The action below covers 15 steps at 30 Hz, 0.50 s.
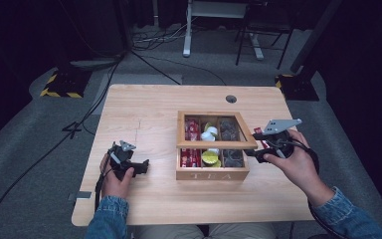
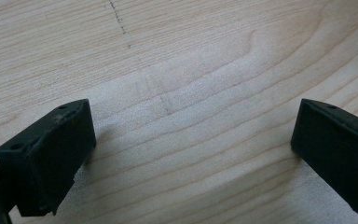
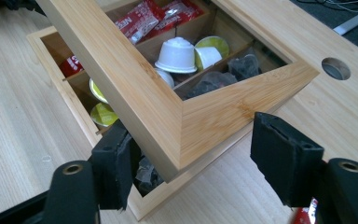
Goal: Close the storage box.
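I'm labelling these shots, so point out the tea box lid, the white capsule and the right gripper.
tea box lid [image 3: 200, 116], right gripper view, its wooden corner.
white capsule [image 3: 177, 55], right gripper view, its side wall.
right gripper [image 3: 200, 158], right gripper view, midway between its fingertips.

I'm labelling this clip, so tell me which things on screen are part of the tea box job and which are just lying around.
Part of the job:
- tea box
- its windowed lid, half raised
- right claw, open around the lid's corner
- red sachets, capsules, dark packets inside

Just lying about:
- left claw, open over bare table
- chair, floor cables, table's grommet hole
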{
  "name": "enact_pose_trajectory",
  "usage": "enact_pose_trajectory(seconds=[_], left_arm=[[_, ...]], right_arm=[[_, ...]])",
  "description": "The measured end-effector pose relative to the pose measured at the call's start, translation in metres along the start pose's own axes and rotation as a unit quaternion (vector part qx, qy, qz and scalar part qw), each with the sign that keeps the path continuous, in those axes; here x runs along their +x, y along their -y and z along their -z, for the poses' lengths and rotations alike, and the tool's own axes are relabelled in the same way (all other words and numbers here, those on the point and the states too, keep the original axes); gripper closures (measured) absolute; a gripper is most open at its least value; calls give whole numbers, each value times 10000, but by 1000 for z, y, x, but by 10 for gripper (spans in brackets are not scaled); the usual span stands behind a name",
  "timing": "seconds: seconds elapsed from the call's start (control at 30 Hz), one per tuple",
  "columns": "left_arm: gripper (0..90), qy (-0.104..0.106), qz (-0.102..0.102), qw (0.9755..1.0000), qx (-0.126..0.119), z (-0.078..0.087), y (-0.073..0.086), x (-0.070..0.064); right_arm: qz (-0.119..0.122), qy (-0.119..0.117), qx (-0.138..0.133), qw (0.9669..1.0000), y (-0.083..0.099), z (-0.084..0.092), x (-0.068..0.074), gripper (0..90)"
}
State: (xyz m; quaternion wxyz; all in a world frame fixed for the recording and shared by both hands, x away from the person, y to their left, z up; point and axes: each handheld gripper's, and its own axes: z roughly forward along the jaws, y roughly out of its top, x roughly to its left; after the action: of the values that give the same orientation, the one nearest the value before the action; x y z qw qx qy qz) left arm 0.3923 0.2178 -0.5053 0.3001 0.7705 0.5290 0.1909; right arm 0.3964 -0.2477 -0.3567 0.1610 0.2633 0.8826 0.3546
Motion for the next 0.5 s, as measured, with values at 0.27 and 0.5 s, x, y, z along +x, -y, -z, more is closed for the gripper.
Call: enact_pose_trajectory(seconds=[0.27, 0.5], left_arm=[[1, 0, -2, 10000, 1, 0, 0, 0], [1, 2, 1, 10000, -7, 0, 0, 0]], right_arm=[[18, 2, 33, 10000, 11, -7, 5, 309], [75, 60, 90, 9999, 19, -12, 10, 303]])
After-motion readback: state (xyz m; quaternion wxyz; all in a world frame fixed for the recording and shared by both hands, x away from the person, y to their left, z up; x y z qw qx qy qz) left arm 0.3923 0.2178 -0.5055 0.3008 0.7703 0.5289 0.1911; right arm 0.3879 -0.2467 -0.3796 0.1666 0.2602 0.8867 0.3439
